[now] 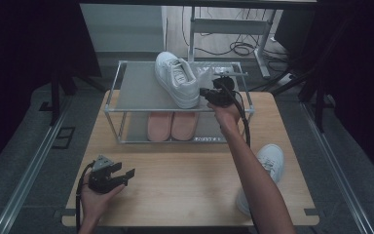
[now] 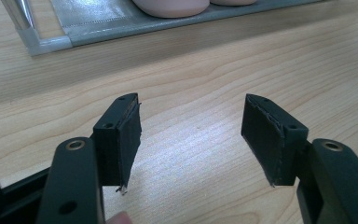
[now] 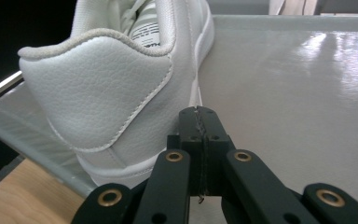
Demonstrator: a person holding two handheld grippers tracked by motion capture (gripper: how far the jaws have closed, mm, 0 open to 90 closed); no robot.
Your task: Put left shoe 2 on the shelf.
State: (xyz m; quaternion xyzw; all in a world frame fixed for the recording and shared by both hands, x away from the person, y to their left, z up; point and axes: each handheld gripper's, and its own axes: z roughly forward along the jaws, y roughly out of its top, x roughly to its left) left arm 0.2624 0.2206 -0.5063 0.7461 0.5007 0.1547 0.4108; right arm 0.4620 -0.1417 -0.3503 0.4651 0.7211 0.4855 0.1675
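My right gripper (image 3: 200,112) is up on the top shelf of the shoe rack (image 1: 126,92), its jaws pressed flat together with nothing between them. I keep them closed because I am not gripping here — the closed tip sits just beside the heel of the white sneaker (image 3: 116,93), touching or nearly touching its side, and a shut pair makes one firm nose for nudging. My guess is that the work in hand is squaring that sneaker on the shelf: in the high view it lies at a slant, toe toward the far rail and heel hanging near the front edge, so a push at the heel would straighten it and bring it safely inboard.

My left gripper (image 2: 191,135) waits low over the wooden table (image 1: 185,170), jaws spread wide and empty, well apart from the rack. It is parked there out of the way, ready to take hold when needed — most likely of the second white sneaker (image 1: 271,161), which lies on the table at the right, partly hidden by my right forearm.

The pink slippers (image 1: 171,126) sit side by side on the lower shelf, already neat, so I leave them be.
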